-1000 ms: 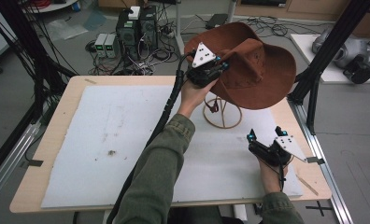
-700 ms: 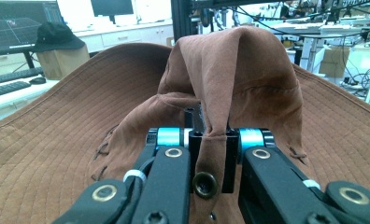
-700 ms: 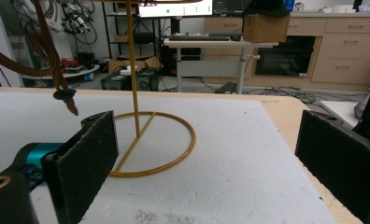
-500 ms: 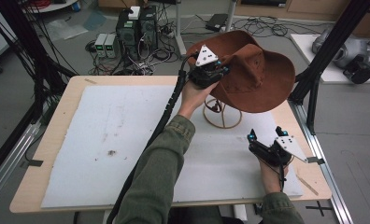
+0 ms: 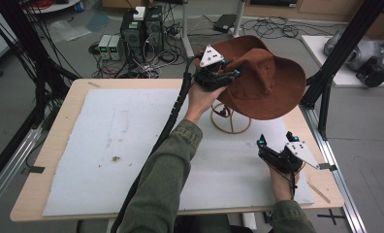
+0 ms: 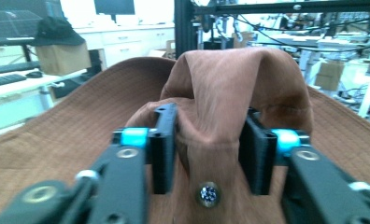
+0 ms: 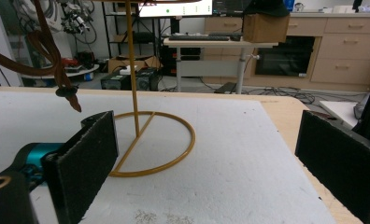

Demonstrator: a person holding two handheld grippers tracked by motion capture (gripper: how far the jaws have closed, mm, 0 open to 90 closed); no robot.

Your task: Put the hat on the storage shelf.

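The right gripper is resting at the near right of the white foam mat, jaws standing wide apart with nothing between them, pointing toward the gold wire hat stand. Farther off, the brown suede cowboy hat is sitting on top of that stand at the far right of the table. The left gripper is straddling the crown's pinched front; its jaws have just been opening, and the pads appear to be easing off the suede. The step in hand is judged to be releasing the hat onto the stand. The next move calls for drawing the left gripper straight back without dragging the crown or tipping the light stand.
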